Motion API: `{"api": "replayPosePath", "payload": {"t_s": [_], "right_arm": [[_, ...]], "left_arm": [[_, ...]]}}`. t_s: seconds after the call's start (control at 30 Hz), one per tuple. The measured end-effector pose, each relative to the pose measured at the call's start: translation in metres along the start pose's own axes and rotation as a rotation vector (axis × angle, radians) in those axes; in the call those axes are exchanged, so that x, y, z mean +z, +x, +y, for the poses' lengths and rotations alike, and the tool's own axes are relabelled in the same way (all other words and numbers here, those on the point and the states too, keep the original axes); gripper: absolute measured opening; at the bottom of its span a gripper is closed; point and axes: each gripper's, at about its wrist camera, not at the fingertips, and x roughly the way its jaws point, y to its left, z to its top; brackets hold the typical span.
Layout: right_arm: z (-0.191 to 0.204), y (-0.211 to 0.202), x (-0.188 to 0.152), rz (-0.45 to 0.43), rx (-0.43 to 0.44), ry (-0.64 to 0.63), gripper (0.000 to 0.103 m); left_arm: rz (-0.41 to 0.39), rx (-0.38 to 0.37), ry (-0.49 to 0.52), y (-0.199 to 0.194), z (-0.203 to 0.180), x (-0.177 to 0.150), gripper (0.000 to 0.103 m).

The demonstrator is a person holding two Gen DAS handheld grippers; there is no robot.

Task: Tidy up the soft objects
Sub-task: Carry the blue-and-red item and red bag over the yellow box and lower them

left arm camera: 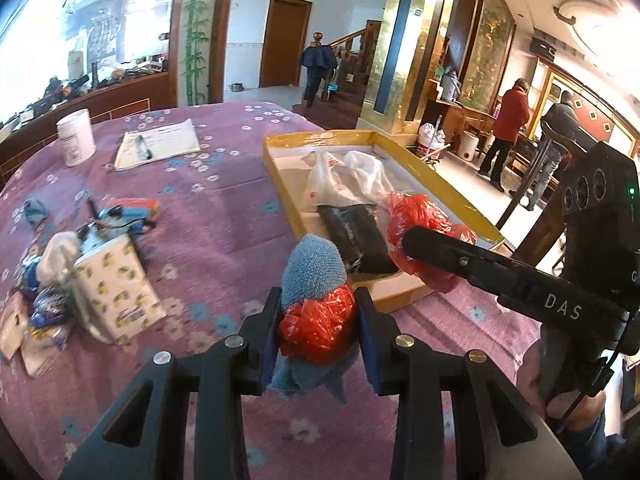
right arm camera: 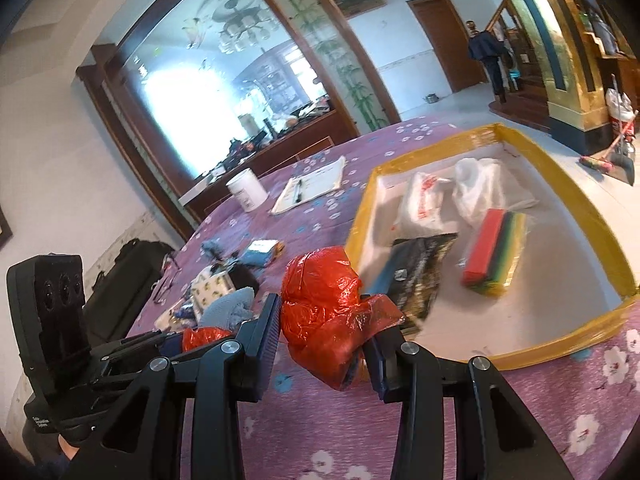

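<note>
1. Left tool: clamped on blue cloth and red bag scrap.
2. Right tool: clamped on red bag, near the tray.
3. Step: carrying; next, release inside tray.

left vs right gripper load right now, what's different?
The left gripper pinches a blue cloth together with red plastic; the right gripper pinches only a red plastic bag. The left load sits over the purple tablecloth, the right at the yellow tray's edge. Both are shut on soft things.
</note>
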Motion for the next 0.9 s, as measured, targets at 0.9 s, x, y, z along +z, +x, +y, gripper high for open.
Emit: {"api": "replayPosePath", "payload": {"t_s": [0.9], "right_arm": [[-0.090,0.064,0.150,0.027,-0.294,0.177,0.042]], "left_arm": [[0.091,-0.052,-0.153,0.157,-0.006,0.143,0.034]]}}
